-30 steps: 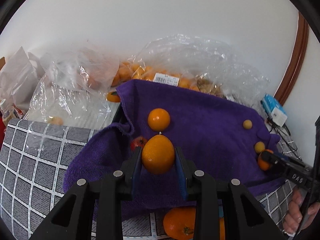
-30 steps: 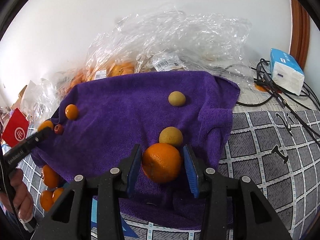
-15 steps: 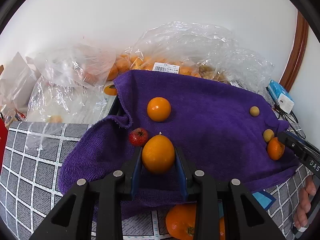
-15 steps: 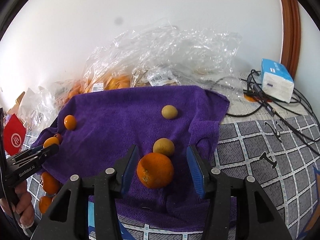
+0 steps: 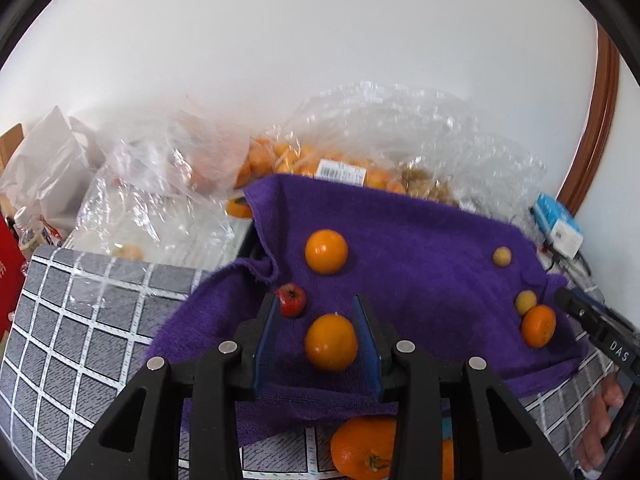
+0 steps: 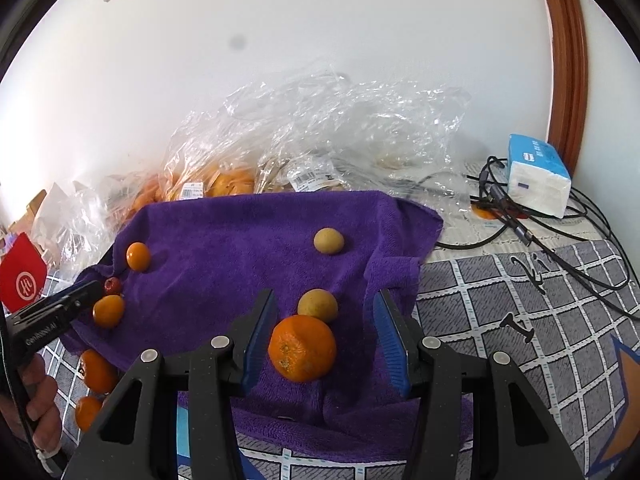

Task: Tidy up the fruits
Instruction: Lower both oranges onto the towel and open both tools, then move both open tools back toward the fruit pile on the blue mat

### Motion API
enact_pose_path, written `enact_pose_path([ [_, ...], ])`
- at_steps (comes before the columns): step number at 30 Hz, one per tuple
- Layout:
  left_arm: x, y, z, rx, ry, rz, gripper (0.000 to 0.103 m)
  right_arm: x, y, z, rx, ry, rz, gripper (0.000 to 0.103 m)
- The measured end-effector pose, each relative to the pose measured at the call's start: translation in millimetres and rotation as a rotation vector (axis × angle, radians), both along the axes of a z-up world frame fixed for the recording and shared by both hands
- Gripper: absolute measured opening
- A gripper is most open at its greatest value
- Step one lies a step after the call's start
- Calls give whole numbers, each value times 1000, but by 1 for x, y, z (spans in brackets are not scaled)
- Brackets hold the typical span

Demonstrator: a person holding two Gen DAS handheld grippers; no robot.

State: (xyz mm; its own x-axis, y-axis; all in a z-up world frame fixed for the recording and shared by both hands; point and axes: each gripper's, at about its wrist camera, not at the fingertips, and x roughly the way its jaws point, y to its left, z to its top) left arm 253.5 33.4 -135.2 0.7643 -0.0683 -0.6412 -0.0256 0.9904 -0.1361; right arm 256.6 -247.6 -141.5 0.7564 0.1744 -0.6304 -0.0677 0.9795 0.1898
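A purple towel (image 5: 420, 248) (image 6: 240, 240) lies on the table with fruit on it. My left gripper (image 5: 316, 324) is open; an orange (image 5: 331, 343) (image 6: 108, 311) rests on the towel between its jaws, untouched. A small red fruit (image 5: 292, 300) sits by the left jaw and another orange (image 5: 326, 251) lies farther back. My right gripper (image 6: 326, 332) is open around a mandarin (image 6: 302, 348) (image 5: 538, 326) resting on the towel. A yellow-green fruit (image 6: 318, 305) touches it behind; another (image 6: 328, 241) lies farther back.
Clear plastic bags of oranges (image 5: 304, 160) (image 6: 320, 140) line the wall behind the towel. More oranges (image 5: 364, 448) (image 6: 96, 372) lie off the towel's front edge. A blue-white tissue pack (image 6: 538, 174) and black cables (image 6: 560, 232) sit at the right. A red packet (image 6: 22, 276) is left.
Both grippers opened and let go of their fruit. The orange and the mandarin now rest on the towel between the jaws. Both grippers pulled back a little.
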Motion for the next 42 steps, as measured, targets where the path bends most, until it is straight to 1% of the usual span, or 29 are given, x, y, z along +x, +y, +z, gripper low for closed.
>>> enact_pose_path([
  [3,-11,2,14,6,-75,2,35,0,-2,7,19,12,-6,50],
  [5,-17,3,22,12,-117,8,35,0,-6,13,65,40,1,50],
  [6,-19,3,25,9,-127,5,35,-2,-7,15,91,54,11,50],
  [7,-21,2,29,4,-130,-7,35,-4,-7,19,92,68,15,49],
  [9,-26,-1,37,-12,-139,-49,35,-15,-5,30,51,54,11,48],
  [11,-32,-4,47,-5,-165,-67,35,-30,-2,41,9,35,8,48],
  [13,-36,-8,55,1,-176,-91,35,-42,-2,50,4,31,11,48],
  [15,-41,-10,64,10,-159,-105,35,-52,-1,57,-7,40,20,48],
  [18,-63,-8,73,-3,-155,-128,35,-65,4,64,-38,38,33,48],
  [20,-81,-3,73,24,-158,-125,35,-71,7,62,-40,41,42,48],
  [22,-93,3,67,49,-146,-107,35,-74,10,56,-26,49,38,48],
  [24,-106,15,54,57,-118,-83,35,-79,16,46,-7,51,46,48],
  [26,-116,28,37,49,-80,-53,35,-84,27,34,-9,64,64,48],
  [28,-123,42,18,41,-26,-25,35,-89,40,25,-19,76,96,42],
  [31,-131,59,-7,7,42,6,35,-100,64,15,-48,88,167,40],
  [35,-141,73,-27,-4,80,48,35,-107,92,3,-50,113,243,40],
  [39,-141,85,-39,-68,128,68,35,-107,117,-14,-80,144,292,39],
  [40,-142,86,-39,-79,121,70,35,-107,120,-15,-63,133,304,40],
  [42,-145,88,-39,-88,107,74,35,-106,125,-17,-46,145,324,40],
])
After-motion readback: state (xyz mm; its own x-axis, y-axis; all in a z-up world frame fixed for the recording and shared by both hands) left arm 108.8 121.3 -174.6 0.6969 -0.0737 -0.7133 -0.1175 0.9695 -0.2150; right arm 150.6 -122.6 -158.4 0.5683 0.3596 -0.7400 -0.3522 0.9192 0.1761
